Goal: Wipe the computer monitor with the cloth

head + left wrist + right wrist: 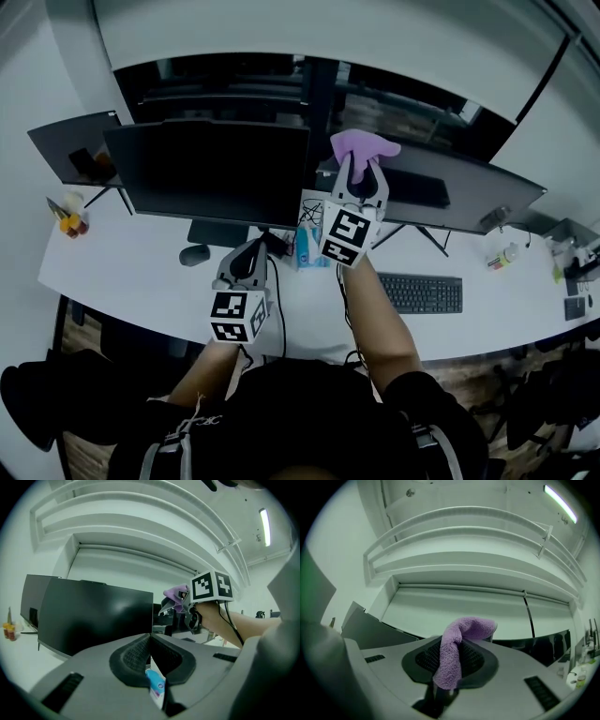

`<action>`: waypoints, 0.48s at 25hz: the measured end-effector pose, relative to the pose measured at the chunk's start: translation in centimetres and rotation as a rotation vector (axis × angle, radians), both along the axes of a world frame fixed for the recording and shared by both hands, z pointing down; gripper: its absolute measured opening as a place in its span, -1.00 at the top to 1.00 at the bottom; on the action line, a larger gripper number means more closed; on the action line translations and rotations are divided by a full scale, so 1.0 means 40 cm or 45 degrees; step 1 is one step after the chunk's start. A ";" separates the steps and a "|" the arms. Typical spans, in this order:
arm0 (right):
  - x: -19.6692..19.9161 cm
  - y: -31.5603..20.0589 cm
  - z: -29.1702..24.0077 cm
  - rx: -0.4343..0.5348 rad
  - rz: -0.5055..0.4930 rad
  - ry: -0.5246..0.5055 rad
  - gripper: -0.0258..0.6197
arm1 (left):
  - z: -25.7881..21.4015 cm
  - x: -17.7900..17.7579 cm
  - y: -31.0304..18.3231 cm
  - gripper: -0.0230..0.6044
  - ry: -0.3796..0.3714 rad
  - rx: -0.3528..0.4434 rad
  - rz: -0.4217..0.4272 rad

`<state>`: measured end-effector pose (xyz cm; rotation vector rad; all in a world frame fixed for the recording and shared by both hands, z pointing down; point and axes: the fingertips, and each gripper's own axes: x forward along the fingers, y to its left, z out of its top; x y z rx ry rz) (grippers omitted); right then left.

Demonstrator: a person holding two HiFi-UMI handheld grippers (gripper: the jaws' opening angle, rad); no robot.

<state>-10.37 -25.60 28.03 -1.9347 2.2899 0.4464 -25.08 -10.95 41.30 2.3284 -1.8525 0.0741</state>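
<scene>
Head view looks down on a long white desk [141,291] carrying a dark computer monitor [211,169] at centre, a second wide monitor [469,192] to its right and a smaller screen [70,145] at far left. A black keyboard [422,292] lies in front of the right-hand monitor. The right gripper [361,171] is raised above the desk with its jaws clamped on a purple cloth [361,145], which sits between the two larger monitors near their top edges; whether it touches either screen cannot be told. In the right gripper view the jaws are closed on the cloth [452,663], whose free end folds over the tips and hangs down across the ribbed pads. The left gripper [251,248] is held lower, over the desk below the central monitor. In its own view its jaws [150,639] meet at the tips with nothing gripped between them. From there the cloth [176,592] shows just right of the monitor's edge [93,616]. A dark mouse [194,254] rests near the monitor stand, and a small blue packet [305,246] lies on the desk between the grippers.
</scene>
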 end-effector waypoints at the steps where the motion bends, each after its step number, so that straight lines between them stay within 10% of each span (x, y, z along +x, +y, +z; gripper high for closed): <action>1: -0.009 -0.013 -0.002 0.001 0.013 0.011 0.63 | 0.002 -0.012 -0.005 0.88 0.003 0.001 0.005; 12: -0.004 -0.122 0.039 -0.083 0.192 -0.043 0.62 | 0.011 -0.105 -0.064 0.88 0.013 0.002 0.088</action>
